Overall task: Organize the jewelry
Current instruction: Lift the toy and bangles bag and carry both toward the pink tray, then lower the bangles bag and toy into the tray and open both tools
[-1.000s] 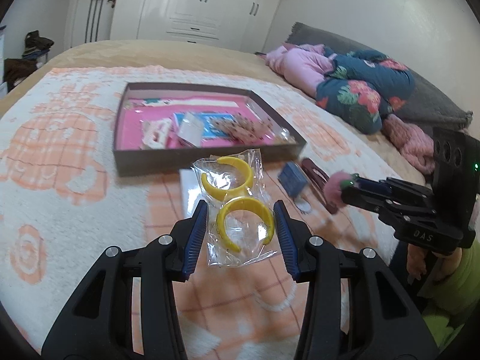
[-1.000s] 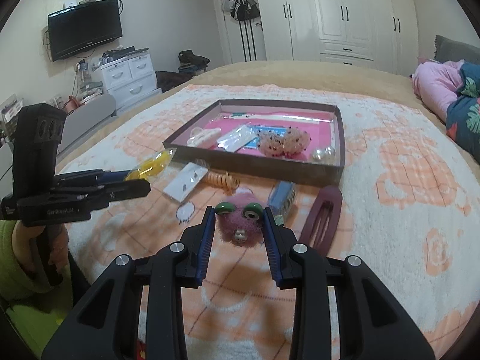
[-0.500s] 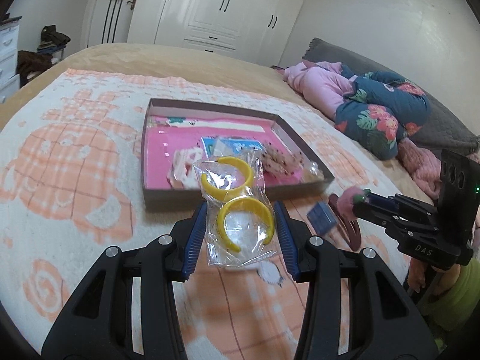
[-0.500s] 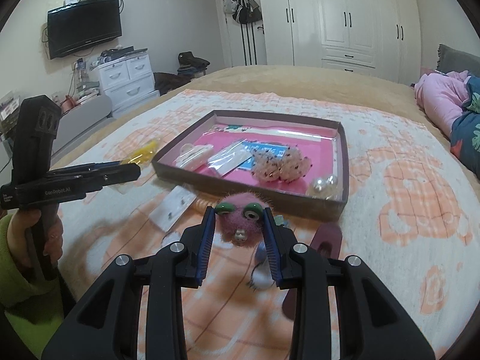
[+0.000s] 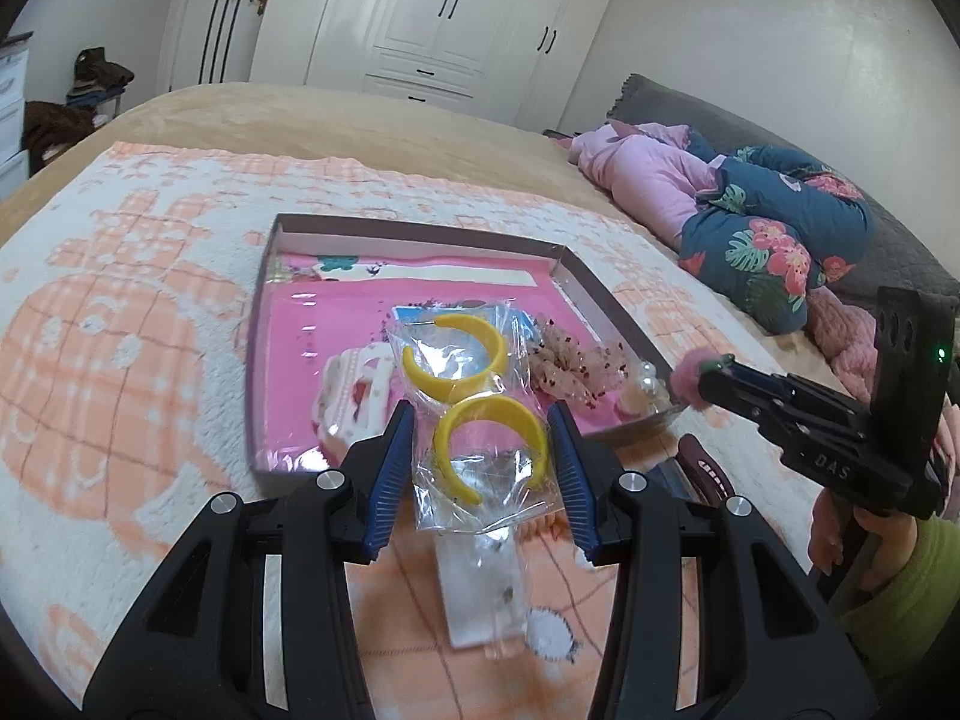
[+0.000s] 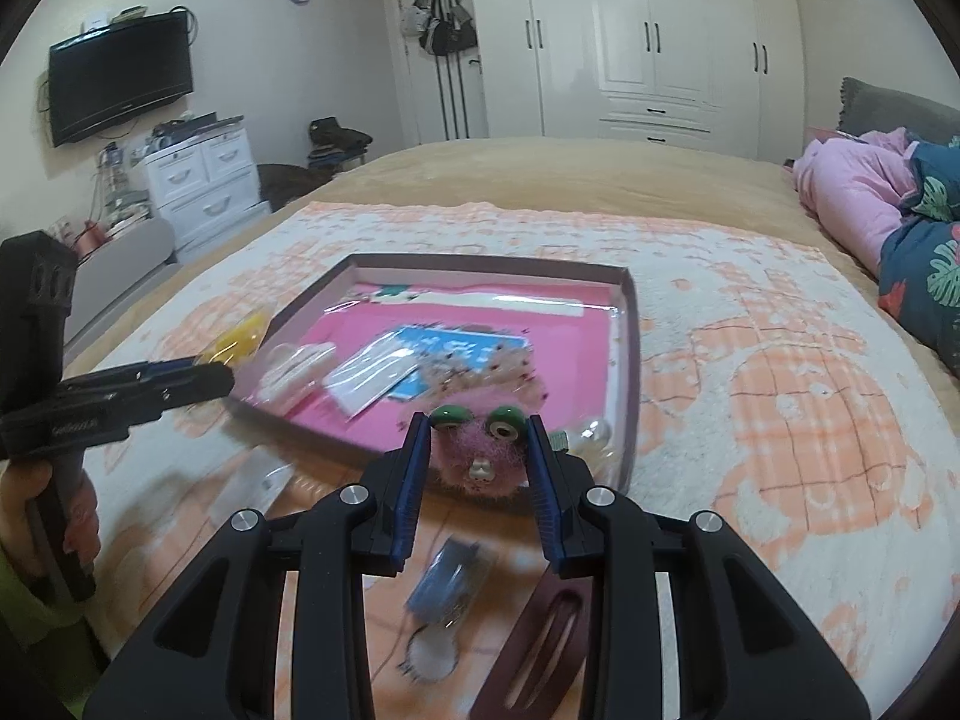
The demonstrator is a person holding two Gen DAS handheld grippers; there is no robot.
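A shallow brown tray with a pink floor (image 5: pixel 264 360) (image 6: pixel 627 360) lies on the bed and holds several small packets and jewelry pieces. My left gripper (image 5: pixel 480 426) is shut on a clear bag of two yellow hoop earrings (image 5: pixel 480 420), held above the tray's near edge. My right gripper (image 6: pixel 478 426) is shut on a fuzzy pink hair clip with green eyes (image 6: pixel 477 459), held above the tray's near right corner. The right gripper also shows at the right of the left wrist view (image 5: pixel 702 375). The left gripper shows at the left of the right wrist view (image 6: pixel 225 381).
On the patterned blanket in front of the tray lie a white earring card (image 5: pixel 486 594), a blue packet (image 6: pixel 450 576), a maroon hair clip (image 6: pixel 540 648) and a small white round piece (image 6: pixel 429 654). Pink and floral bedding (image 5: pixel 750 222) is piled at the right.
Both grippers have moved forward with their items, from over the blanket to above the tray's near edge. Both grips are unchanged.
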